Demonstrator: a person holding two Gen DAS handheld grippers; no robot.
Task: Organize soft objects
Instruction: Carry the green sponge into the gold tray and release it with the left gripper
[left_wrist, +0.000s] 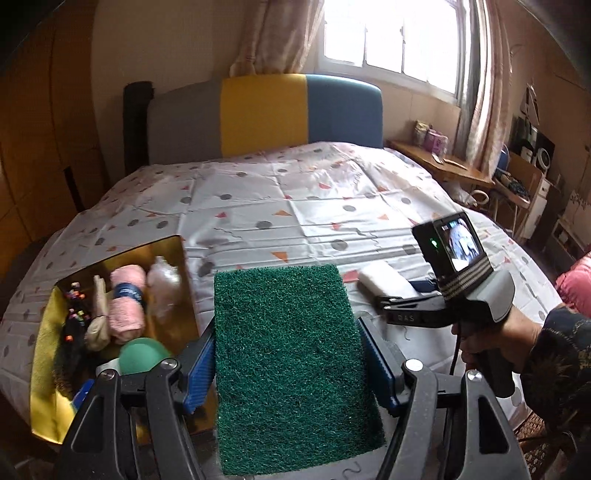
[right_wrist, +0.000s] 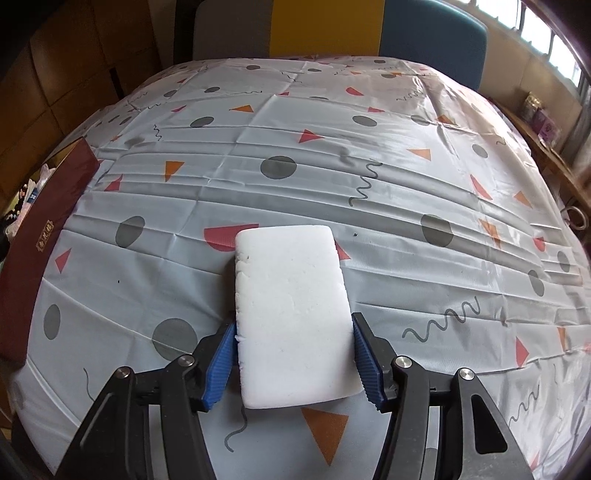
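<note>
The left claw (left_wrist: 288, 363) grips a green scouring pad (left_wrist: 291, 365), a coarse, fibrous rectangle with a scratchy weave, its ribbed blue pads pressed against the pad's two long edges, so the jaws are closed about as wide as the pad. The pad sticks out forward, raised above the bed (left_wrist: 314, 192), just right of a box (left_wrist: 181, 258) with shiny gold inner walls. Inside the box lie a rolled pink towel (left_wrist: 127, 301) with a blue band, a crinkly clear bag (left_wrist: 164, 291), a pale cloth, a smooth green ball (left_wrist: 142, 356) and small coloured beads; its near end is cut off behind the claw, and the darker contents on the left are hard to make out. The right claw (right_wrist: 295, 363) holds a white sponge (right_wrist: 291, 317), a smooth rounded block with small nicks along its left edge, squeezed between blue ribbed pads at its near end, the far end reaching out over the bed. From this view only the maroon outer wall of the box shows at the far left. The bed cover is a glossy, creased grey sheet printed with dots, triangles and squiggles. Whether the sponge touches the sheet cannot be told.
</note>
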